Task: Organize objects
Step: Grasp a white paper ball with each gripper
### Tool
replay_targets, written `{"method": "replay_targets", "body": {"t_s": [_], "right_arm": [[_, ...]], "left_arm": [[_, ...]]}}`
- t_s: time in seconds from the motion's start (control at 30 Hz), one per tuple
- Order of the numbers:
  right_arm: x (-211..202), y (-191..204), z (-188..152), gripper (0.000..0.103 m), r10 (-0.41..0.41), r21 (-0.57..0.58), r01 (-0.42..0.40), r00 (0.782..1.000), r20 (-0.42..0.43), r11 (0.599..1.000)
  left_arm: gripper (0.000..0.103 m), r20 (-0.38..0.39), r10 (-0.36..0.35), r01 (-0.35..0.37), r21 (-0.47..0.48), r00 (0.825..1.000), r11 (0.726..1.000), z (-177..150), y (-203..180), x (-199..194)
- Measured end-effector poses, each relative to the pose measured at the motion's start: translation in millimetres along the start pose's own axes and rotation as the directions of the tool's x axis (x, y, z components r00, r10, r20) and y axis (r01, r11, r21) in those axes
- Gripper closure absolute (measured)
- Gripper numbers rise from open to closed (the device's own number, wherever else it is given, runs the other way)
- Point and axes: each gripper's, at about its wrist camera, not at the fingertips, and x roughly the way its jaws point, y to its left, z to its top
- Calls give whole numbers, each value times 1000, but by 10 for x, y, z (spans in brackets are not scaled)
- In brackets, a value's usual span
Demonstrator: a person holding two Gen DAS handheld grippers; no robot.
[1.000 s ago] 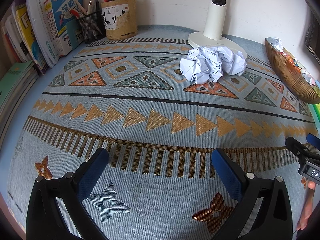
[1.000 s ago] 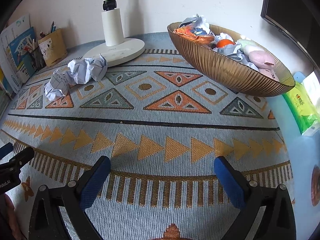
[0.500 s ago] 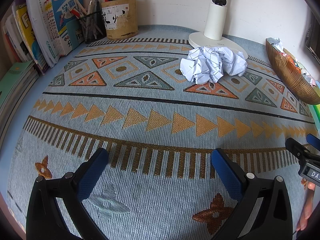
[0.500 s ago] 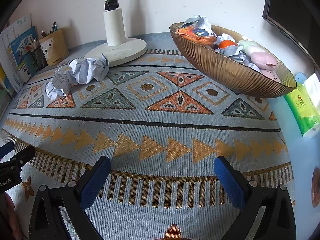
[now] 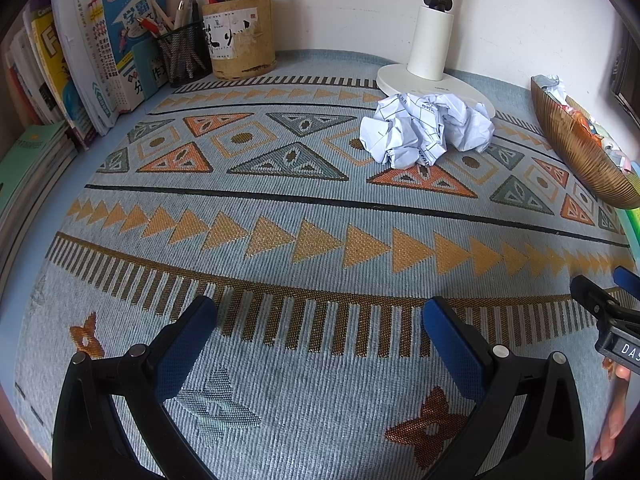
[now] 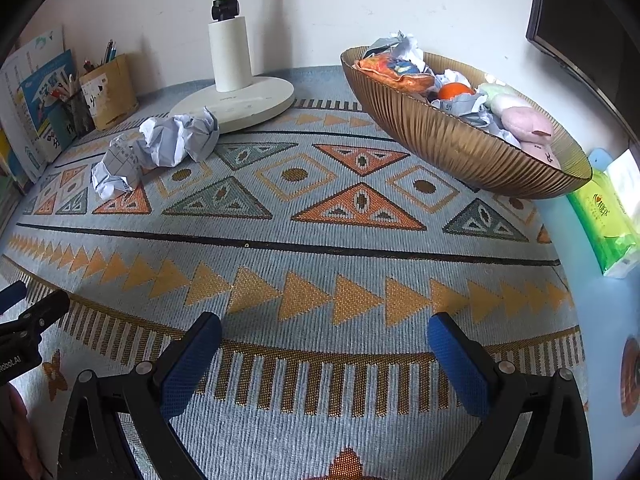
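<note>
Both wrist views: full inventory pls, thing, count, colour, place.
crumpled paper: two wads, white with grid lines, touching, on the mat by the lamp base
bowl: one, ribbed amber, mat's right rear, filled with paper scraps, an orange ball, soft pink items
lamp: one, white, rear centre
pen holders: two, tan and black mesh, rear left
books: several, mixed colours, leaning at left
tissue pack: one, green, right of bowl
mat: one, blue with orange triangles
left claw: blue pads, open, empty
right claw: blue pads, open, empty
</note>
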Motion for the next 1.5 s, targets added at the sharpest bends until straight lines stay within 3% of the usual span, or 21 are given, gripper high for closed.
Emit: {"method": "replay_targets", "body": {"t_s": [0.1,0.2,0.23,0.3,0.37,0.43,0.53,0.6,0.67,0.7,0.73,0.77,0.8,0.87,0.93,1.0,1.13,1.23,1.33,1.43,1.5], "right_arm": [[-3,17,3,0,4,-17,-4,1000,-3,1000],[32,10,63,0,93,-30,-95,994,-56,995],[36,20,136,1,131,-35,-135,988,-86,990],[39,29,357,11,249,11,-250,960,-124,968],[55,83,645,21,347,69,-341,932,-109,938],[135,231,890,32,381,66,-376,920,-95,924],[367,450,1171,32,403,84,-397,911,-89,914],[515,493,1294,32,416,125,-404,905,-92,906],[643,515,1391,32,441,175,-423,893,-87,889],[693,527,1405,31,449,193,-427,890,-82,883],[744,551,1403,28,447,204,-424,890,-87,883],[793,590,1386,26,446,211,-420,890,-97,883],[744,631,1385,28,426,190,-408,903,-64,893],[690,725,1387,53,437,144,-425,898,-58,893],[588,706,1371,58,417,127,-410,908,-34,903],[388,582,1267,59,428,130,-423,904,-15,897],[-117,125,679,59,411,140,-409,911,16,902],[-209,-206,93,58,392,197,-385,920,-1,902],[-186,-301,5,54,430,168,-431,902,45,887],[-260,-199,24,36,380,66,-382,924,45,922],[-305,-207,-77,27,389,41,-394,917,88,918]], "left_arm": [[1,-16,-17,17,18,1000,1000,31,-6,5],[5,16,-192,190,67,981,979,174,23,-111],[5,45,-213,209,92,976,974,239,18,-174],[4,100,-229,213,146,968,966,460,-3,-233],[4,62,-252,237,189,966,953,700,-64,-82],[4,25,-286,276,195,958,941,821,-108,98],[4,1,-315,311,165,949,936,915,-222,333],[4,-4,-300,296,174,954,939,958,-334,433],[10,-2,-265,260,210,964,943,1005,-452,501],[37,8,-266,258,223,964,940,1004,-474,506],[50,-3,-274,267,229,962,936,1003,-473,527],[50,-8,-292,286,226,956,931,990,-441,526],[52,3,-312,303,226,950,926,968,-408,498],[52,9,-323,314,222,946,923,924,-333,436],[52,23,-329,317,210,944,925,829,-238,291],[52,41,-336,320,213,941,923,718,-149,117],[52,57,-313,302,147,948,942,379,-13,-184],[52,81,-320,312,97,944,945,157,26,-257],[51,136,-224,210,108,965,972,54,-29,-271],[47,210,-207,186,114,956,976,41,18,-357],[47,191,-204,191,84,960,978,76,69,-295]]}}
